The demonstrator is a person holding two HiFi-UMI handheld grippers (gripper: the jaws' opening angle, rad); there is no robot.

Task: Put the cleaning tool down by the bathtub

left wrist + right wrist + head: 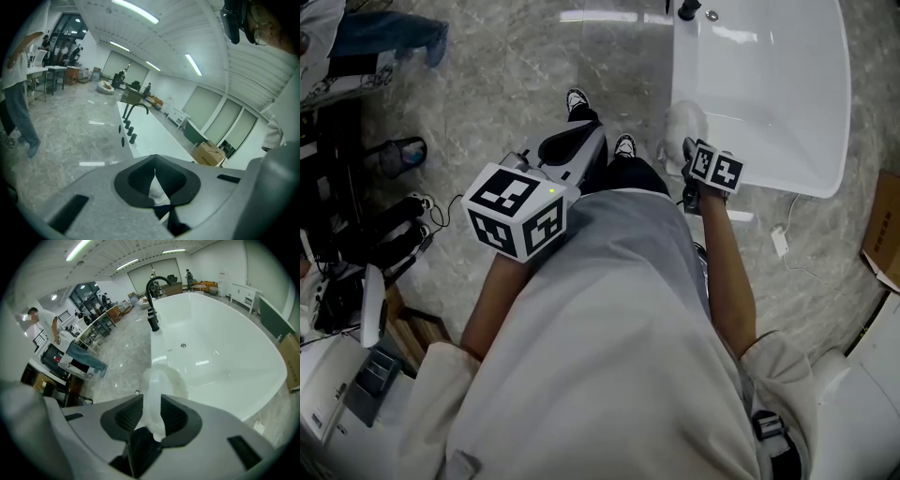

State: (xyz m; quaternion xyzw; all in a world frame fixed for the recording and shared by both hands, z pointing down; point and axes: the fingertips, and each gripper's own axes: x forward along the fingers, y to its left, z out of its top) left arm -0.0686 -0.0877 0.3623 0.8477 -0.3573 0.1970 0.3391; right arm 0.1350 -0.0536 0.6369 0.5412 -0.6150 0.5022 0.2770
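Risk 1: cleaning tool (157,394) could land inside the bathtub (769,84) instead of beside it. Cause, as I judge it: the tool's head hangs right at the near rim, so a release here could tip it either way.
Risk 2: slip or twist on the way down. Cause: the jaws pinch only a narrow, smooth-looking handle, with the bulkier head out ahead of them.
Risk 3: tool dropped from height onto the marble floor (534,66) by the bathtub's near end if the jaws part before the person bends.
Tool look: white, translucent plastic handle; soft, fluffy pale head (684,127). Seems light.
Tool place: in the air at the bathtub's near rim, on the end away from the black faucet (152,296).
Right gripper (152,411): clamped on the tool's handle, held just outside the bathtub.
Left gripper (155,176): jaws together, nothing between them; held well away from the bathtub, in front of the person's body.
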